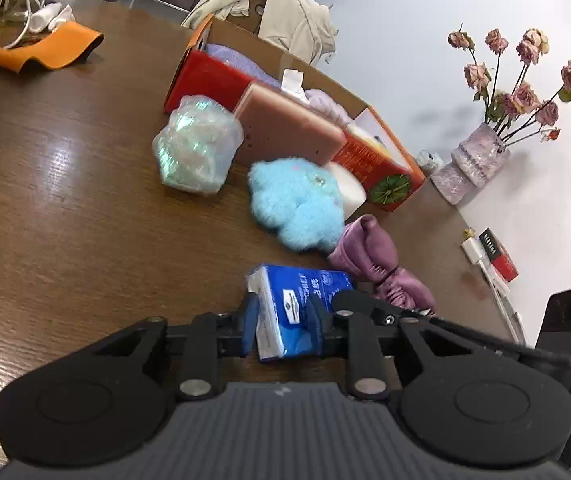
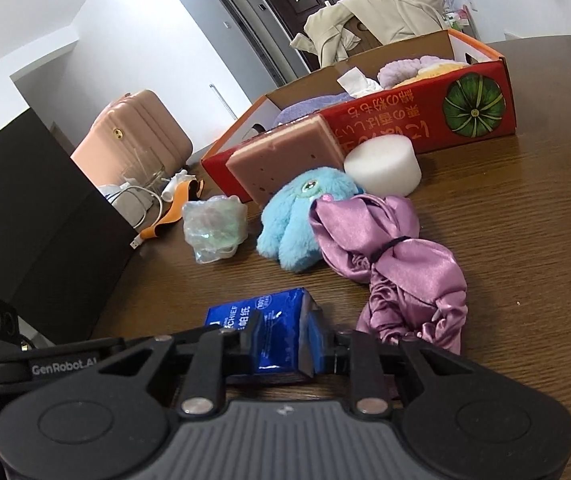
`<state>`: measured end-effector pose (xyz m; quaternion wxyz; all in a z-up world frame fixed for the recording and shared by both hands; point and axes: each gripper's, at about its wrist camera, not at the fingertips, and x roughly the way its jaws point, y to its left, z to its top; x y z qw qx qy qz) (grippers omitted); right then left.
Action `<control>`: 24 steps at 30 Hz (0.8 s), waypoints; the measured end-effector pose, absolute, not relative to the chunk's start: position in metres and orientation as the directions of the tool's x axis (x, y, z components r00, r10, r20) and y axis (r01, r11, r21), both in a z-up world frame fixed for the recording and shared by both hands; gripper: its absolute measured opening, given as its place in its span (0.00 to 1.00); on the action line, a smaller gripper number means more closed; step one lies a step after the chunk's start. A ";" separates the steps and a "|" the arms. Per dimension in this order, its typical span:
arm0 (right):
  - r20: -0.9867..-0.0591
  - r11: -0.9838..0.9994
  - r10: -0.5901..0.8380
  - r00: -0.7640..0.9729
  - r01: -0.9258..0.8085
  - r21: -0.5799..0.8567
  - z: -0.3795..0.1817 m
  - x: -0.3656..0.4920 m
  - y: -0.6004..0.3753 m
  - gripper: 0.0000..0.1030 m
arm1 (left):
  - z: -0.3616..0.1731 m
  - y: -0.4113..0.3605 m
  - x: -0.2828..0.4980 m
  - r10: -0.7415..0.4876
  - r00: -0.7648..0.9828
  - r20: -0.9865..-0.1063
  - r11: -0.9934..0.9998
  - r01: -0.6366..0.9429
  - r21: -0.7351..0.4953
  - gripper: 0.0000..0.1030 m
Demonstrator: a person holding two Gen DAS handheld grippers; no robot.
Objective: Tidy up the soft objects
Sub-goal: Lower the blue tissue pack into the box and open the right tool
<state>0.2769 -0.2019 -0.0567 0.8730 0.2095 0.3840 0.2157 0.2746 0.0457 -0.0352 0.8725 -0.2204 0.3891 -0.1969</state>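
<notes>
Left wrist view: left tool clamped on blue tissue pack, low over brown surface. Beyond it, blue plush toy, purple satin cloth, red box.

Right wrist view: right tool gripping the same tissue pack. Purple satin cloth just beside, plush toy and box farther back.

White lettering reading "GenRobot.AI" stands on the black plastic arm of the other handheld gripper at the lower left of the right wrist view. The blue plastic tissue pack bears white print ending in "CHIEF", Chinese characters and a round "100" mark, all partly hidden. The red cardboard box with a green pumpkin picture carries upside-down yellow Japanese script, not clearly legible.
</notes>
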 end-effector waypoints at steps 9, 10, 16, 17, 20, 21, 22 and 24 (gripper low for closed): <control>-0.412 0.867 0.481 0.774 -0.350 0.354 0.041 0.326 -0.226 0.22 | 0.066 0.009 0.401 -0.590 0.704 -0.395 0.758 0.313 -0.573 0.23; -0.412 0.877 0.463 0.785 -0.337 0.343 0.046 0.348 -0.233 0.22 | 0.066 0.000 0.428 -0.597 0.687 -0.414 0.755 0.305 -0.581 0.23; -0.566 0.900 0.407 0.717 -0.211 0.381 0.031 0.491 -0.266 0.22 | 0.027 -0.035 0.552 -0.559 0.603 -0.569 0.775 0.136 -0.617 0.21; -0.587 0.897 0.413 0.696 -0.199 0.394 0.025 0.508 -0.268 0.22 | 0.019 -0.041 0.567 -0.542 0.586 -0.602 0.792 0.116 -0.600 0.21; -0.671 0.915 0.384 0.635 -0.160 0.371 0.001 0.555 -0.268 0.22 | -0.011 -0.056 0.596 -0.504 0.514 -0.694 0.834 0.081 -0.546 0.21; -0.700 0.926 0.361 0.616 -0.149 0.346 -0.006 0.565 -0.264 0.22 | -0.021 -0.060 0.604 -0.489 0.483 -0.726 0.845 0.057 -0.532 0.21; -0.728 0.941 0.325 0.604 -0.132 0.311 -0.014 0.574 -0.261 0.22 | -0.029 -0.061 0.610 -0.492 0.464 -0.737 0.840 0.029 -0.542 0.21; -0.768 0.957 0.283 0.575 -0.113 0.268 -0.028 0.584 -0.254 0.20 | -0.028 -0.064 0.612 -0.490 0.460 -0.740 0.842 0.029 -0.539 0.23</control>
